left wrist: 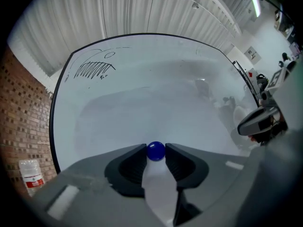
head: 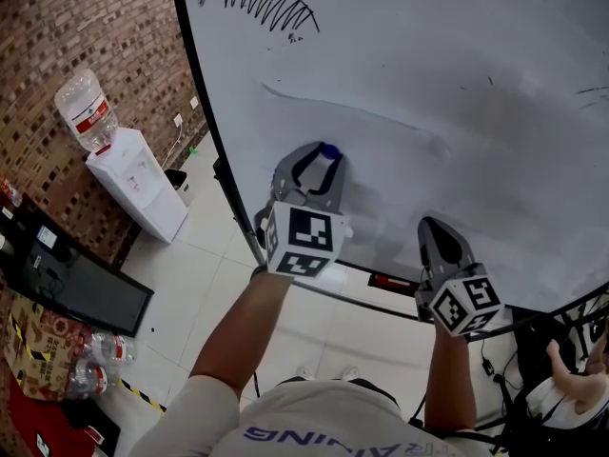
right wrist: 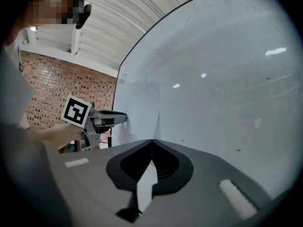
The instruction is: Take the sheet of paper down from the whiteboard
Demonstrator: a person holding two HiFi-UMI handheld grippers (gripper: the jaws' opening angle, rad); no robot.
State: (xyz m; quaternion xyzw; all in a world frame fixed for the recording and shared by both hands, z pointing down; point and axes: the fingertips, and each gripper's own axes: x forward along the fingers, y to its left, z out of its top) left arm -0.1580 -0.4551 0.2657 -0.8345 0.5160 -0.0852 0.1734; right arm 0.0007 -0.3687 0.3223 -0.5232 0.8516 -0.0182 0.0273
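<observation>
A white sheet of paper (head: 381, 165) lies flat on the whiteboard (head: 495, 55), hard to tell from it but for its faint edges. A blue round magnet (head: 329, 149) sits on its upper part. My left gripper (head: 324, 154) points at the board with its fingertips shut on that magnet (left wrist: 155, 151), touching it on both sides. My right gripper (head: 430, 223) is lower and to the right. It is shut, and the paper's right edge (right wrist: 158, 112) runs straight into its closed tips (right wrist: 152, 141). The left gripper (right wrist: 118, 116) shows in the right gripper view too.
A black scribble (head: 268, 2) marks the board's top. A water dispenser (head: 138, 187) stands by the brick wall (head: 67, 27) at left, with a black desk (head: 81, 288) and bottles (head: 100, 355) below it. An eraser (head: 392, 282) lies on the board's ledge. Another person (head: 571, 388) sits at lower right.
</observation>
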